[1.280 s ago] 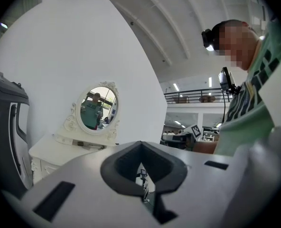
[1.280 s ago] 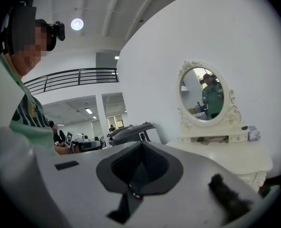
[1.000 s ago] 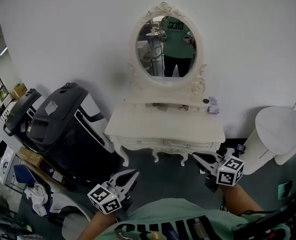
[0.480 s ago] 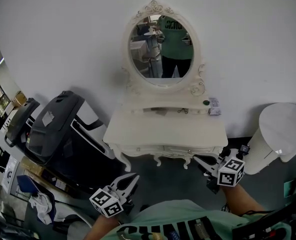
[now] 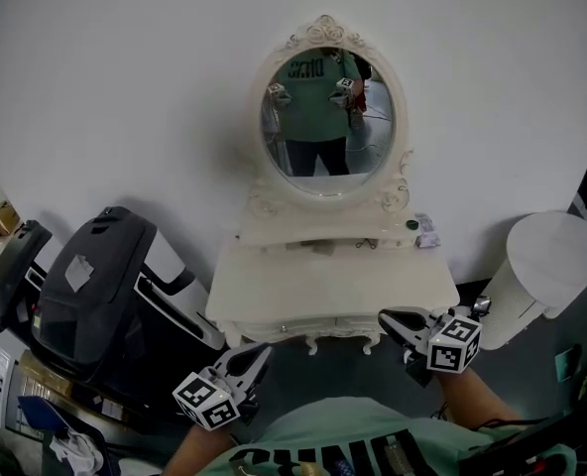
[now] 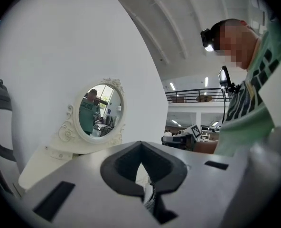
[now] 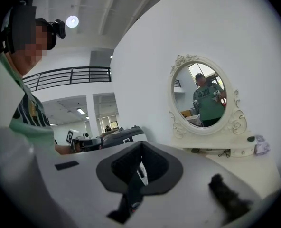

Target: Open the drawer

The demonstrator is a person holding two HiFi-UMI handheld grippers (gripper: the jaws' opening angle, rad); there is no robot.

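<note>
Holds the left gripper [image 5: 258, 353] at the lower left of the head view, jaws pressed together, nothing between the pads. Holds the right gripper [image 5: 386, 317] at the lower right, likewise clenched and empty, tips pointing toward the frame's centre. Touches nothing with either, as far as the views show. Finds the drawer [image 5: 323, 327] at lower centre, pushed in under the top of the white dressing table [image 5: 274, 284]. Places it between the two sets of tips in the picture, level with the right tips and slightly above the left ones. Has the right tips nearer to the drawer front, just below the table's front edge. Faces the oval mirror [image 5: 328, 117] at upper centre.
</note>
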